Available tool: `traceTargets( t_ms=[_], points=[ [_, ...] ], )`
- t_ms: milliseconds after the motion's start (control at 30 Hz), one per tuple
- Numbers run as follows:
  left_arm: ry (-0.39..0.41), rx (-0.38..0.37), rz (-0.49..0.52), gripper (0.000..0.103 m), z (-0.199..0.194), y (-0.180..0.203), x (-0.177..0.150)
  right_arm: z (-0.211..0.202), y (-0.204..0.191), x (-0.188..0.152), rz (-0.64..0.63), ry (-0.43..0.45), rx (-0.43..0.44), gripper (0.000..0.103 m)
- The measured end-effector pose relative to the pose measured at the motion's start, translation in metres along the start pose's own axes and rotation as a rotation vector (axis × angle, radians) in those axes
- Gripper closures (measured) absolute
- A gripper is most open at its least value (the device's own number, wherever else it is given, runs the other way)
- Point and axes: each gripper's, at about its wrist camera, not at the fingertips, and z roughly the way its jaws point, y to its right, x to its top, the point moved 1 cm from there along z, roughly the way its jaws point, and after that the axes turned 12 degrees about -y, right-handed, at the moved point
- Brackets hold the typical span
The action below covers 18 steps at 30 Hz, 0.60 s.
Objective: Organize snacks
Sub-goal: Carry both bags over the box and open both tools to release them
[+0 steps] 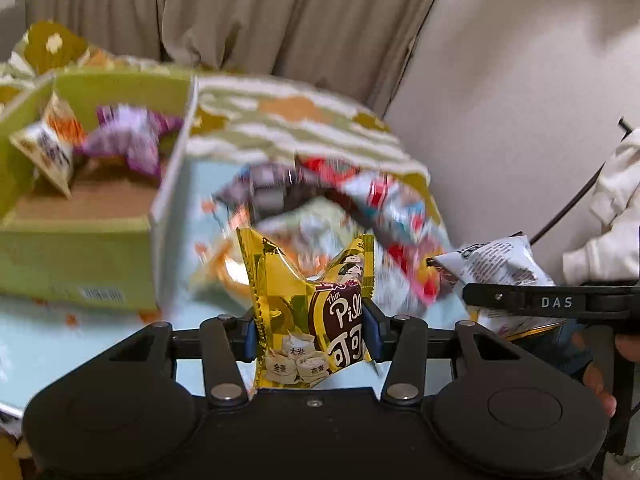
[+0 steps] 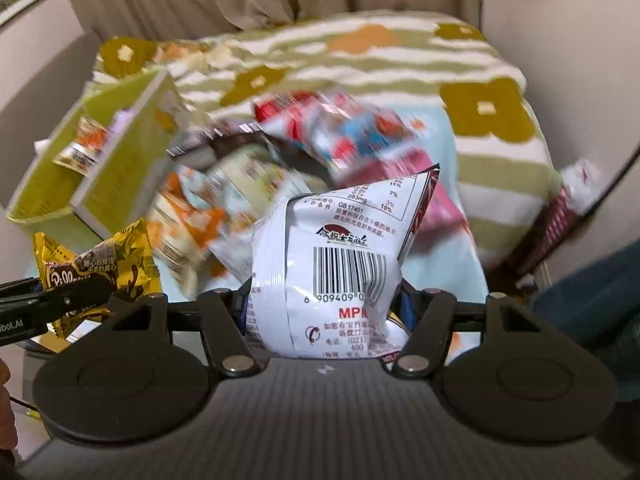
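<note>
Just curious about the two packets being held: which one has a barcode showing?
The white packet in the right gripper; its printed back faces the camera. The gold packet in the left gripper shows none.

A bed (image 2: pixel 500 128) carries everything here, covered by a blanket striped in pale green and white with mustard flower shapes. Over the blanket lies a light blue cloth (image 2: pixel 440 264) with small orange marks. On the cloth sits an open green box (image 1: pixel 76 256), its lid standing upright along one side, with a few small wrapped snacks inside. Just beside the box, a loose heap of snack packets (image 2: pixel 320 140) lies on the blue cloth, blurred; red, white, blue and dark wrappers can be made out.
</note>
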Motion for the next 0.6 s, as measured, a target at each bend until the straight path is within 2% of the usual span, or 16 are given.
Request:
traceTargets(
  t_ms=[267, 433, 600],
  points=[
    [0.123, 0.062, -0.001, 0.051, -0.057, -0.040, 0.045, -0.020, -0.072, 0.049, -0.080, 0.097, 0.083, 0.025],
    [0.146, 0.109, -0.029, 0.051, -0.078, -0.086, 0.070, -0.015, -0.125, 0.086, -0.115, 0.129, 0.146, 0.025],
    [0.140, 0.148, -0.050, 0.051, -0.083, -0.137, 0.096, 0.003, -0.180, 0.119, -0.153, 0.135, 0.179, 0.025]
  ],
)
